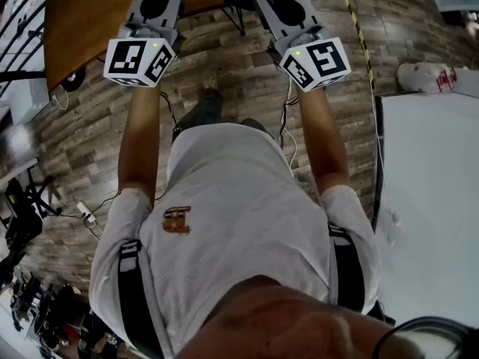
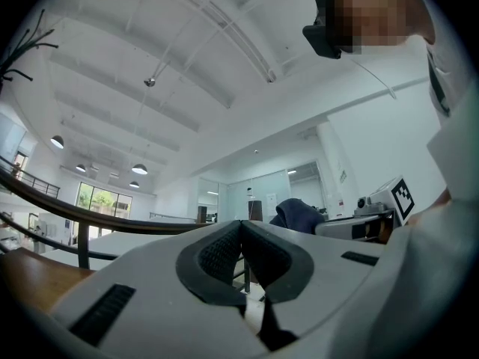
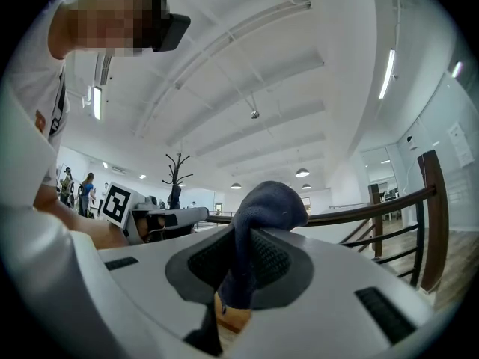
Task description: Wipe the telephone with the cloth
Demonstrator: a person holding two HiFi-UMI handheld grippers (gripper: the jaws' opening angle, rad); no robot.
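Telephone: not in any view. Neither gripper view shows it; both look up at the ceiling and across the room. Location unknown.

Far left, head view: brown wooden worktop [image 1: 90,13], with no telephone on the part that shows.

Left hand-held gripper [image 2: 241,234]: jaws fully together, pads touching, nothing between them. Raised in front of the person, above the floor.

Cloth [image 3: 269,200]: dark blue, pinched in the right hand-held gripper [image 3: 241,264], whose jaws are closed on it. A narrow fold runs down between the pads. The bulk is bunched in a lump above the jaw tips.

Far right, head view: white worktop [image 1: 426,200], bare where visible. A small white object lies beyond its far edge, too blurred to name.

Risks, as judged:
- The grip holds only a thin fold. Drag against the telephone could pull the cloth out of the pads.
- The lump at the tips hides the contact point, so the hard jaw ends could scrape the telephone instead of the fabric.
- The left jaws are closed. Unless they brace the telephone, a wipe stroke may push it along or knock a handset loose.
- Cables [image 1: 288,126] trail on the floor by the feet, a snag hazard while walking to the telephone.
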